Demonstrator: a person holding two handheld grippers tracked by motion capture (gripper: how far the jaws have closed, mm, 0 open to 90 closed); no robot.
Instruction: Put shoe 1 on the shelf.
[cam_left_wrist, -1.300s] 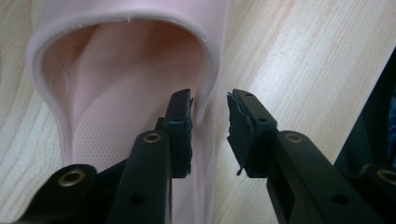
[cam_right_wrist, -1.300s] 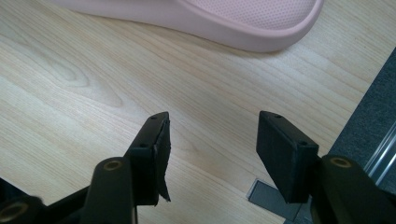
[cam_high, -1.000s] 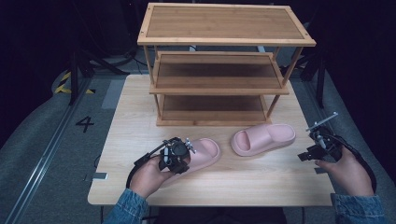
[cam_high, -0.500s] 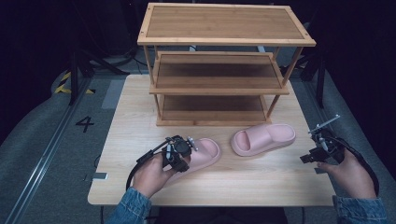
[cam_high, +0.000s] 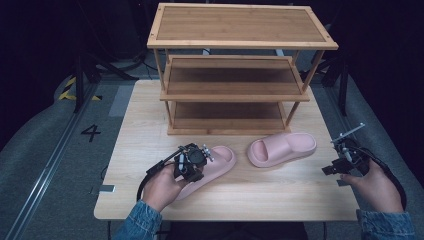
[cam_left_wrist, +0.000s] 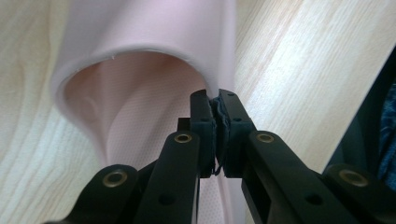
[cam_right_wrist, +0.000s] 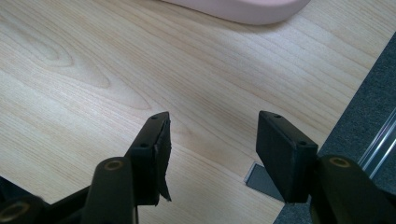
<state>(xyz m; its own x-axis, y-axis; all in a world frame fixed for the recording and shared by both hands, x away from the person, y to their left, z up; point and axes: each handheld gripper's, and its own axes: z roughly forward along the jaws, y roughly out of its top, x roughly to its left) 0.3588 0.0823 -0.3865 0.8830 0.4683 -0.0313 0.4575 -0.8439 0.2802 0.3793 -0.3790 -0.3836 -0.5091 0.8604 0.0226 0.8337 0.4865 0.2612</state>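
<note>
Two pink slippers lie on the worktop (cam_high: 280, 195) at lower centre of the high view. The left tongs (cam_left_wrist: 216, 100) have just been closing and now pinch the side wall of the left slipper (cam_high: 212, 165). The right tongs (cam_right_wrist: 212, 154), lower right, gape open over bare wood beside the right slipper (cam_high: 282, 148).

You work at a light wooden table (cam_high: 280, 197) carrying a three-tier bamboo rack (cam_high: 240, 30) at its far side. Grey floor (cam_high: 45, 150) surrounds it, marked with a "4" (cam_high: 91, 133) and yellow-black tape (cam_high: 67, 89). The background is dark.
</note>
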